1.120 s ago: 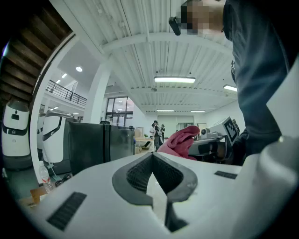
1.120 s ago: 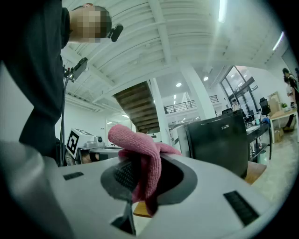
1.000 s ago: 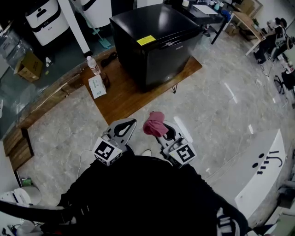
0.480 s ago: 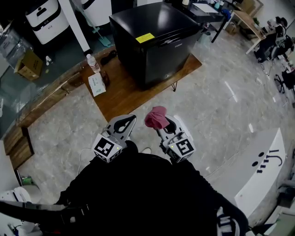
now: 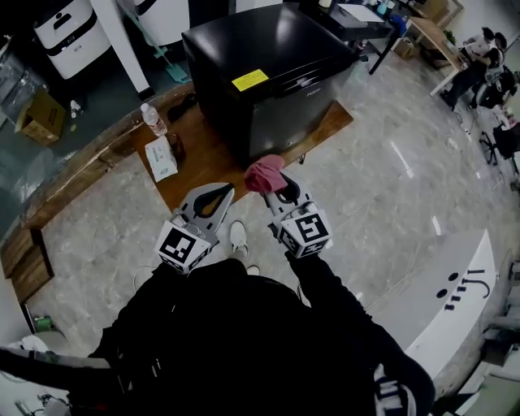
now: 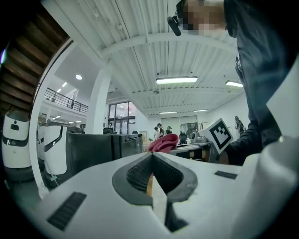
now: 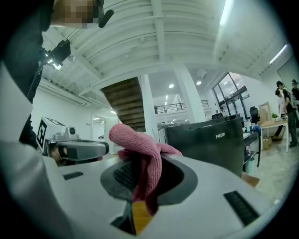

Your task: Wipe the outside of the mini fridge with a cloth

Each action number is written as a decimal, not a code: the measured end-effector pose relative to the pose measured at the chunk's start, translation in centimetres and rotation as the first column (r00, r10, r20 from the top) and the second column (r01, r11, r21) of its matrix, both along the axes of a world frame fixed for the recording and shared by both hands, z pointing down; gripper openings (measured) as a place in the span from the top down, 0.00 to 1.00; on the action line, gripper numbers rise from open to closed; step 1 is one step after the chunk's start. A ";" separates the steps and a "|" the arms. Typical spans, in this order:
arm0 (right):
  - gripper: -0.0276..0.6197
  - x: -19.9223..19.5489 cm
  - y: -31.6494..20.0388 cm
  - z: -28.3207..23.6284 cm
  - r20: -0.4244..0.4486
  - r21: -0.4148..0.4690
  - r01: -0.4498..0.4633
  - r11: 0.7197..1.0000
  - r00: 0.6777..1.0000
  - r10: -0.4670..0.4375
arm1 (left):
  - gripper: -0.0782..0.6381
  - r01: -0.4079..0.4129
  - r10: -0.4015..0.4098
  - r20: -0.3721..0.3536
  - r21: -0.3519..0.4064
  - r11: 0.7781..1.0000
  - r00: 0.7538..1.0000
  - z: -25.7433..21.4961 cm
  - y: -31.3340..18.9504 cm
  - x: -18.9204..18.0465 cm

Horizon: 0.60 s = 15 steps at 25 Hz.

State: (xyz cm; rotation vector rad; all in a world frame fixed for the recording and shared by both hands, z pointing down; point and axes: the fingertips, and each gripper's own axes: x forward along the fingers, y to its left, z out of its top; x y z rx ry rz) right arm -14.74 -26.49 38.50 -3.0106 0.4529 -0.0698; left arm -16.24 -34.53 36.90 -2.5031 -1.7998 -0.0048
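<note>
The black mini fridge (image 5: 260, 73) stands on a low wooden platform (image 5: 207, 166), with a yellow label (image 5: 249, 80) on its top. My right gripper (image 5: 275, 184) is shut on a pink cloth (image 5: 264, 173), held just short of the fridge's front lower corner. The right gripper view shows the cloth (image 7: 140, 154) draped between the jaws and the fridge (image 7: 208, 142) ahead to the right. My left gripper (image 5: 218, 192) is shut with nothing in it, a little left of the right one. In the left gripper view the fridge (image 6: 100, 151) and the cloth (image 6: 163, 143) lie beyond the closed jaws.
A water bottle (image 5: 152, 120) and a white packet (image 5: 161, 157) sit on the platform left of the fridge. White machines (image 5: 69, 36) stand behind it. A desk (image 5: 361, 20) and seated people (image 5: 475, 61) are at the far right. A white curved counter (image 5: 451, 305) lies at my right.
I have stepped closer to the fridge. Both grippers moved forward, the right one carrying the pink cloth up near the fridge's front corner.
</note>
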 end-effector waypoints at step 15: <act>0.82 14.6 3.9 -0.3 0.066 -0.056 0.100 0.993 0.993 -0.096 | 0.89 -0.026 0.032 0.095 -0.066 0.997 0.995 1.2 7.3 13.7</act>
